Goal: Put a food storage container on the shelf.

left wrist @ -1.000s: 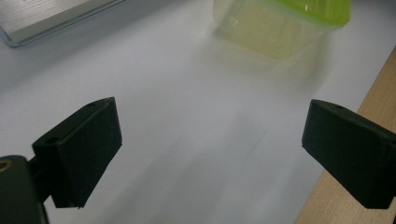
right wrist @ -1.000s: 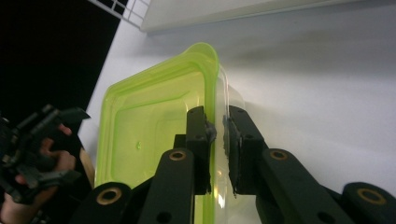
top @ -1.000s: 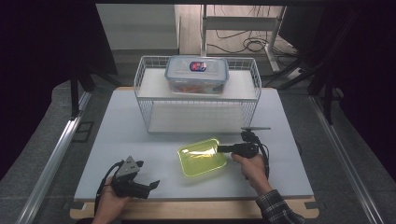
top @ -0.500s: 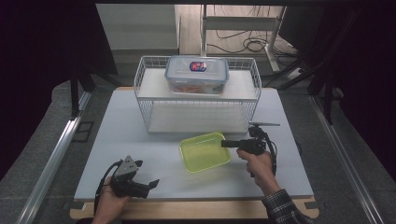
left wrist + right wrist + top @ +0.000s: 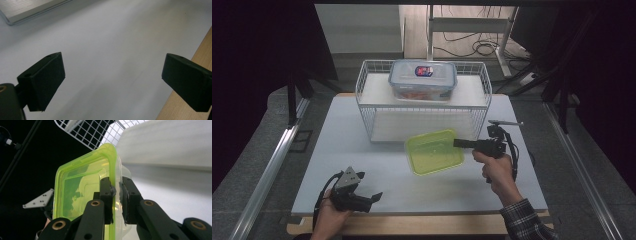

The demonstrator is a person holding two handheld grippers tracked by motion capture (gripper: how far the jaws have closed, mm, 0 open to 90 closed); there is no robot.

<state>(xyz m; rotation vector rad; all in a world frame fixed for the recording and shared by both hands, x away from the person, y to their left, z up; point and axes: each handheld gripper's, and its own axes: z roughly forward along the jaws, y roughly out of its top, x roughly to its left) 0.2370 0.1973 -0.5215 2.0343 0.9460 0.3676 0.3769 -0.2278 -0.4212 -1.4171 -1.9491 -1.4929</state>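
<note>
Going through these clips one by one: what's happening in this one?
A person works at a white table with a gripper in each hand. The right gripper is clamped on the rim of a green-lidded clear container, holding it in front of a white wire rack. Another lidded container sits on top of the rack. The left gripper rests near the table's front edge, jaws open and holding nothing.

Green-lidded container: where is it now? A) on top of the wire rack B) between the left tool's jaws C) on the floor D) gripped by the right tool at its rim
D: the right tool is shut on the rim of the green-lidded container.
</note>
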